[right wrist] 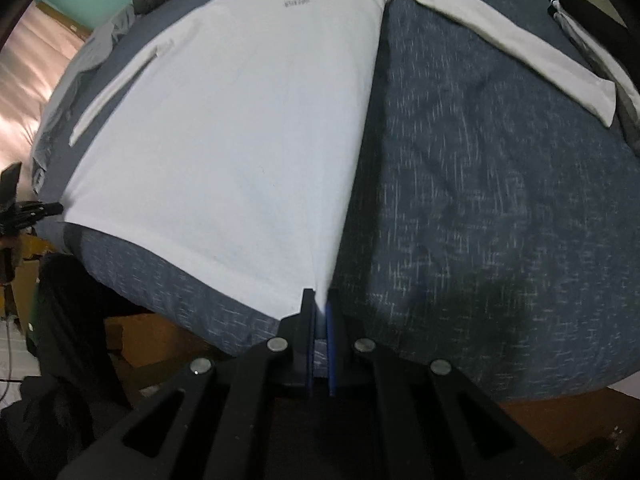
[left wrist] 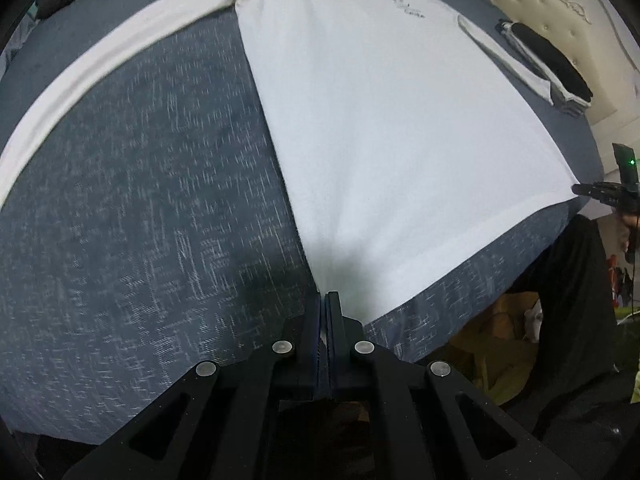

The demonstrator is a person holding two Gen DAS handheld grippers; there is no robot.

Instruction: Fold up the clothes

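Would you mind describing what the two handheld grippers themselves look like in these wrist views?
Both are matte black, angular frames with triangular cut-outs and four round silver bolt heads each. The left gripper has dark blue pads between its fingers; the right gripper has brighter blue pads. Seen from the left wrist, the right unit carries a small green light.

Bare bedspread (left wrist: 140,200) beside the shirt (left wrist: 380,140); folded stack (left wrist: 548,68) near headboard (left wrist: 560,8).

a: what's carrying it all?
b: a bed (left wrist: 140,208) with a blue-grey flecked cover.
a: and lying on it?
b: 1 white long-sleeved shirt (left wrist: 380,120) spread flat, hem near the bed's edge, and a stack of folded dark and grey clothes (left wrist: 548,68) beside 1 sleeve.
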